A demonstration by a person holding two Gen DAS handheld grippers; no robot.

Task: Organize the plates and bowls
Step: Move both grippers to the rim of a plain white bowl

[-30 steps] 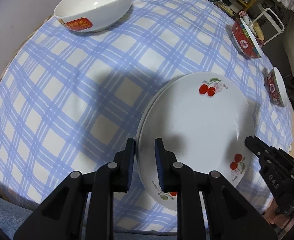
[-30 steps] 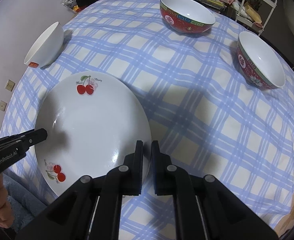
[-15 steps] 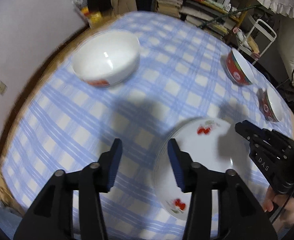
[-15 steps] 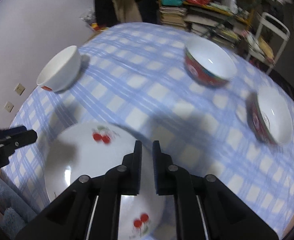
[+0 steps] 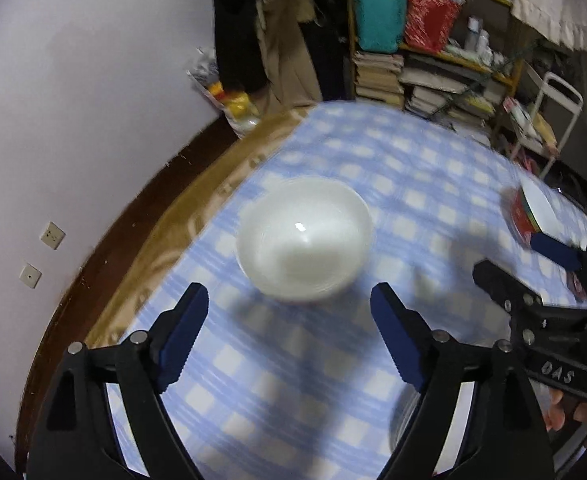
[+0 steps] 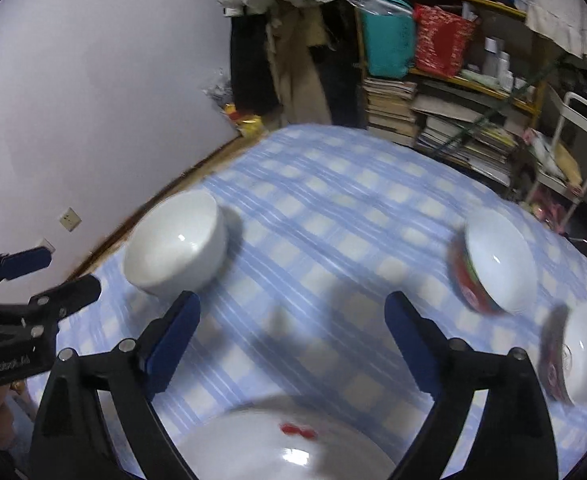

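Observation:
A plain white bowl (image 5: 304, 248) stands on the blue-checked table (image 5: 433, 184) just beyond my left gripper (image 5: 287, 294). Its jaws are opening wide with nothing between them. My right gripper (image 6: 291, 300) is also opening, empty, above bare cloth. The white cherry plate (image 6: 293, 444) lies flat under it at the bottom edge; a sliver of the plate (image 5: 403, 412) shows in the left wrist view. Two red-sided bowls (image 6: 493, 264) (image 6: 573, 356) sit at the right. The white bowl (image 6: 175, 248) is at the left, near the left gripper (image 6: 53, 276). The right gripper (image 5: 525, 260) shows at right.
A cluttered shelf of books (image 6: 453, 132) and bags stands behind the table, with a white cart (image 6: 573, 152) at the far right. The wall (image 5: 73, 100) with sockets runs close along the table's left edge. A hand (image 5: 561, 412) holds the right gripper.
Both grippers let go of the cherry plate's rim, opened wide and rose, tilting up. The plate has slid to the bottom of both views and the white bowl is now ahead.

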